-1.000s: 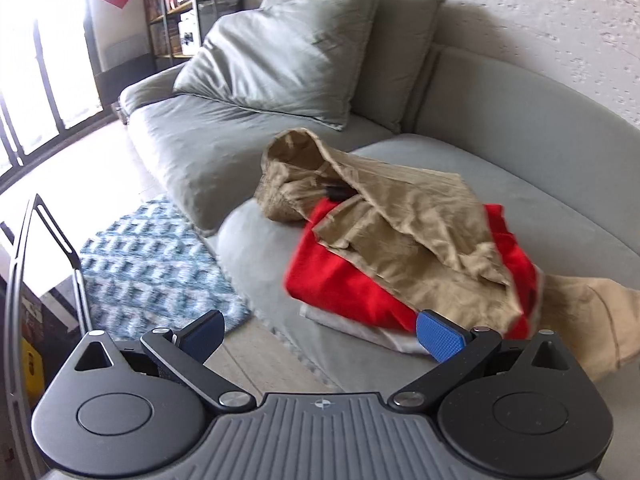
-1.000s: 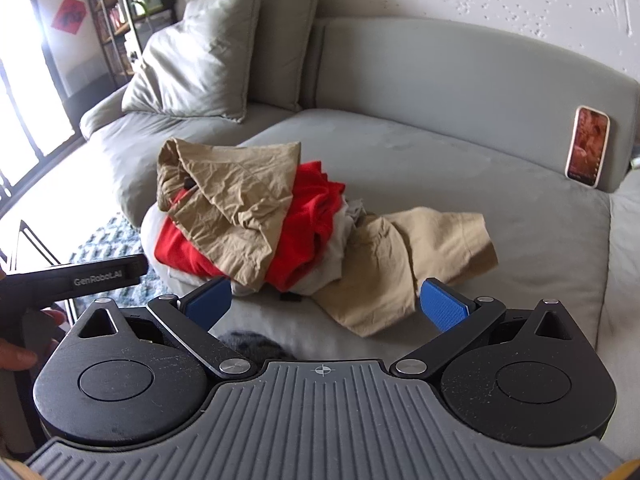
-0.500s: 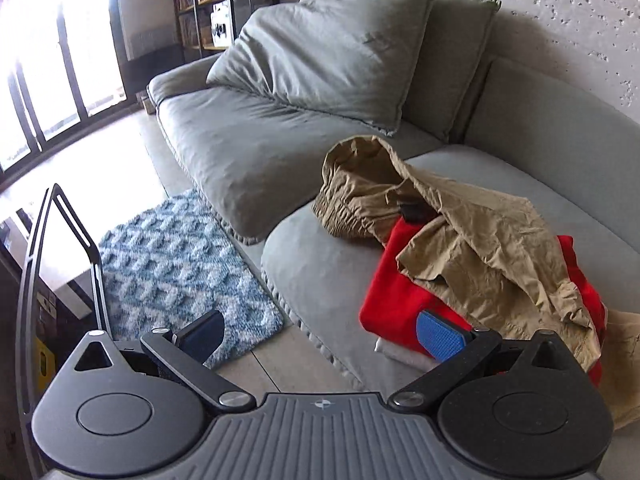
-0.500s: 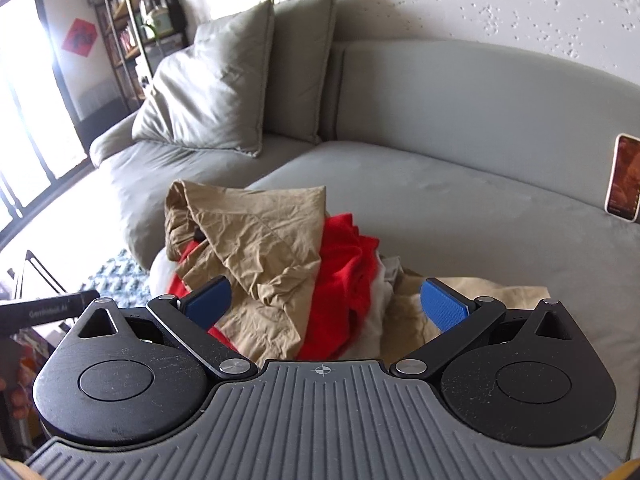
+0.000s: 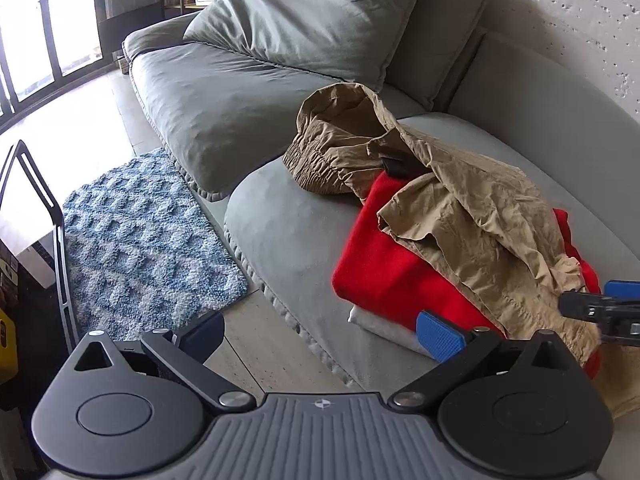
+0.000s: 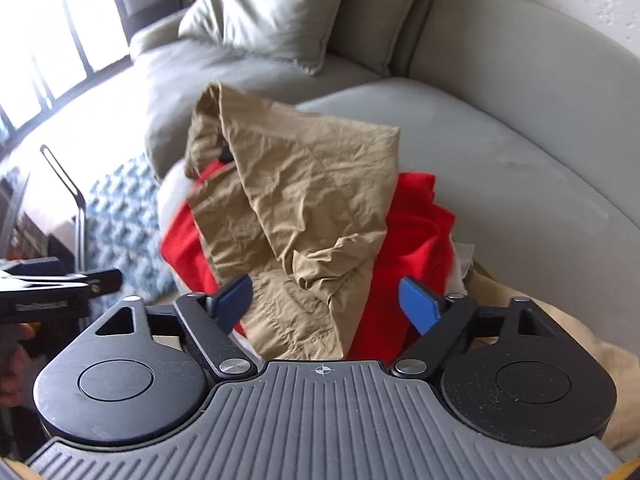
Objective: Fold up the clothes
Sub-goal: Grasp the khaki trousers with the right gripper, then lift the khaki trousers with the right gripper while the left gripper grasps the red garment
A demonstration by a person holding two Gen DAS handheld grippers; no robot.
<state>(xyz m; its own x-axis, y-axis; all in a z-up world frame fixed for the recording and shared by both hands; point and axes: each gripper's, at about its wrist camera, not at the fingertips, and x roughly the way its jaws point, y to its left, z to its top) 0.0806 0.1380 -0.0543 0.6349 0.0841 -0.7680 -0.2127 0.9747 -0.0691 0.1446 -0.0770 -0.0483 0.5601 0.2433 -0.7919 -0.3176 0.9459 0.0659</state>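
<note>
**Both grippers spread at the clothes heap on the sofa's front edge**

The heap sits on the grey sofa seat [image 5: 288, 232], close to its rounded front edge. On top lies a pair of crumpled khaki trousers [image 6: 304, 200], its elastic waistband [image 5: 320, 168] bunched toward the seat's back-left side. Beneath it is a red garment [image 5: 384, 264], lying on something white [image 5: 380, 326] that is mostly hidden. Another tan piece trails off at the right of the heap, though the right wrist view is slightly blurred and I cannot tell whether it is a separate item.

The left gripper [image 5: 320, 334] is spread wide and holds nothing; it hovers at the front edge, left of the heap. The right gripper [image 6: 326, 300] is also spread, empty, with a loose khaki fold lying between its blue pads [image 6: 416, 304] but not pinched.

The trousers look light, thin and limp, so they should drape and sag when lifted. The waistband, thick and gathered, seems the firmest place to grip; a hem would do second best.

Bare seat lies behind and right of the heap for spreading out. The front edge drops to the floor and the blue rug [image 5: 140, 240], where slipping cloth could fall.
</note>
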